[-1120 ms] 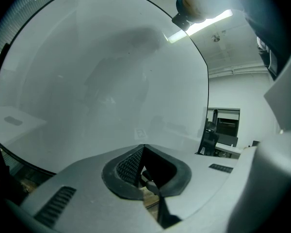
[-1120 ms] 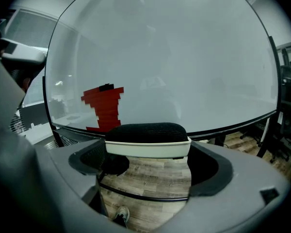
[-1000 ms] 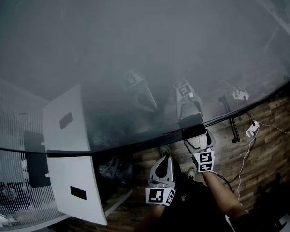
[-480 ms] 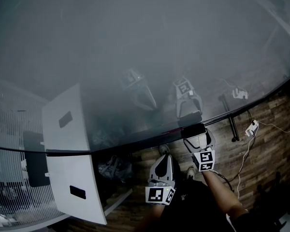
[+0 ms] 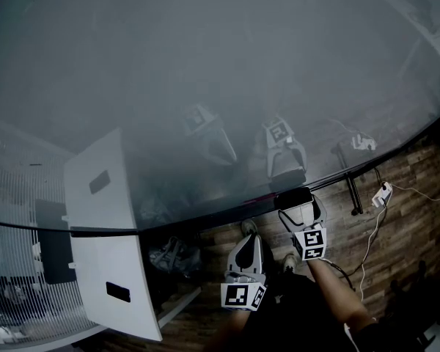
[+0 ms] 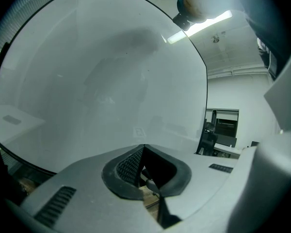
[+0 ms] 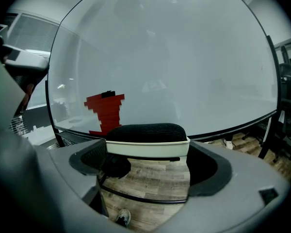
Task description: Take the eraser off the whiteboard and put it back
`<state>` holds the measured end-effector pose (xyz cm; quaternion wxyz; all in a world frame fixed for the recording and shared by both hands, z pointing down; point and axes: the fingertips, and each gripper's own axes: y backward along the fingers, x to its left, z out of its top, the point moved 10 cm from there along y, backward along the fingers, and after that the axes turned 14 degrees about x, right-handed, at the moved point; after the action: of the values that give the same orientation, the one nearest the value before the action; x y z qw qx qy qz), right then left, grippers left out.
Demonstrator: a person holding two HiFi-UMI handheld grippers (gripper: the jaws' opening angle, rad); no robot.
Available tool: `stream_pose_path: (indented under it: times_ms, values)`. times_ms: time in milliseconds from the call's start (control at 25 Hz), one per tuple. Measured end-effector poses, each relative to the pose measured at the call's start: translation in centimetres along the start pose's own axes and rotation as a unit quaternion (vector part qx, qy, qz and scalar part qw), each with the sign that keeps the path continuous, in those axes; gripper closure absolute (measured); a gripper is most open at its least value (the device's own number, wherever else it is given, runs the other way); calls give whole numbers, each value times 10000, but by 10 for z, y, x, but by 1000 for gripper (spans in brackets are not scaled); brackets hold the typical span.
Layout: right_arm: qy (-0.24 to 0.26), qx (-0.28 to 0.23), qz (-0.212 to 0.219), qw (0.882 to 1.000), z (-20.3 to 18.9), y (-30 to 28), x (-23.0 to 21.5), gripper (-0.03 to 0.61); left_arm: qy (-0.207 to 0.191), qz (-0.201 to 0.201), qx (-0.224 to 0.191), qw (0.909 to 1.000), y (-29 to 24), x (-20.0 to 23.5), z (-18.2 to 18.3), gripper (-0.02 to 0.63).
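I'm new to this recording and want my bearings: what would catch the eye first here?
The big whiteboard fills most of the head view. The right tongs grip a black-topped eraser by the board's lower edge, near a blocky red patch seen in the right gripper view. The left tongs are shut on nothing.

The right gripper, clamped on the eraser, has been edged slightly toward the right of the frame. Its reflection in the whiteboard has been shifted slightly upward.
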<state>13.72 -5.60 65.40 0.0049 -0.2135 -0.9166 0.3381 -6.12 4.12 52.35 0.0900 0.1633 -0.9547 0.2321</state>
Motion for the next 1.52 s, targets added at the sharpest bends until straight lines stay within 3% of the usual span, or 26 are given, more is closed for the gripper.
stream_pose_path:
  times_ms: [920,1520]
  values:
    - [-38,-409,92,9991,12,29,3,44,-101,-68,-93,9999,9,-10,-1,607]
    - [-79,-811,233,9964,37,68,1,44,-384,-42,-157,9991,23,-26,16,607]
